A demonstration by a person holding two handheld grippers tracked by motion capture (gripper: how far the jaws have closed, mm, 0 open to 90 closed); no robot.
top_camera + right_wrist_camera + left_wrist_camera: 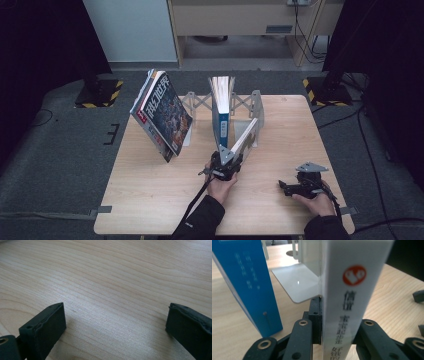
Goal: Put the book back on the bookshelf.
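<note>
Pale wood counter [150, 200] carried an expanding metal book rack [255, 107], a blue book [220, 117] upright in it and a magazine [162, 115] leaning at its left end. The left gripper [226, 162] had its jaws closed on the spine of a white book [347, 315], which leaned in the rack's right slot. Judged from this, standing it well meant tipping it upright beside the blue book before releasing. The right gripper [300, 187] rested on the counter, jaws wide apart, holding nothing.
</note>
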